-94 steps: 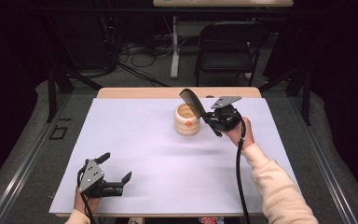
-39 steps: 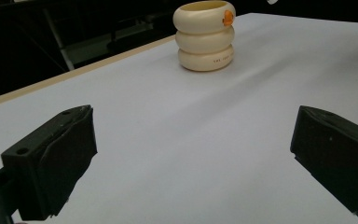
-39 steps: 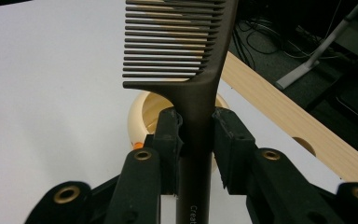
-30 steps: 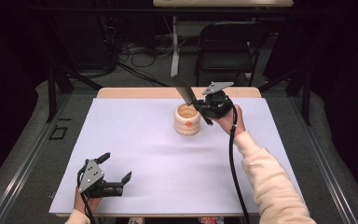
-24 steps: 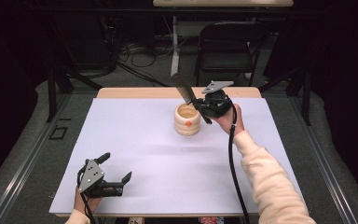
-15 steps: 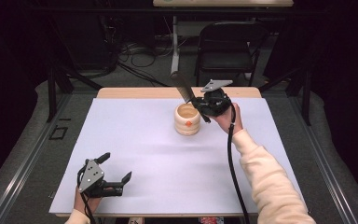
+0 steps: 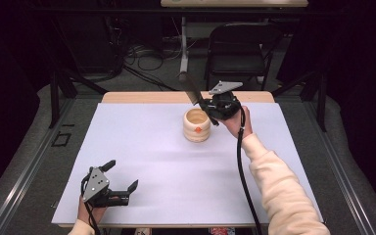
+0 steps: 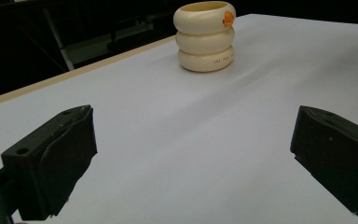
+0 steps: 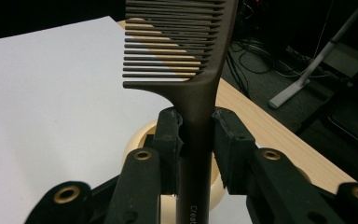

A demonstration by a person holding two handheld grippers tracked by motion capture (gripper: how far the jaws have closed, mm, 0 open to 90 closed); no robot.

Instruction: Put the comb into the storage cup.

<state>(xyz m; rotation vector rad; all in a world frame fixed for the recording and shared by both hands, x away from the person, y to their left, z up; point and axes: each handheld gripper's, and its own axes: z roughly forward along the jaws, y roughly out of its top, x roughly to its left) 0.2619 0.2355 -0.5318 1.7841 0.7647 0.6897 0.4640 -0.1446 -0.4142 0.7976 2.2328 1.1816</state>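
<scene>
A brown comb is clamped by its handle between the jaws of the right gripper, with the teeth end held up high and tilted. It is held just above and behind the cream cup, which stands open on the white sheet near the far edge. The comb looks ready to be put into the cup, handle first. If the handle is lowered off to one side, the rim could be hit and the light cup could be tipped or pushed along the smooth sheet. If the jaws are opened too early, the comb could be dropped beside the cup. The left gripper is rested near the front corner, well apart from the cup, with its jaws wide apart and nothing between them. A pale wood table is seen under the sheet. Behind it, a dark room with a folding chair and loose cables on the floor is seen.
</scene>
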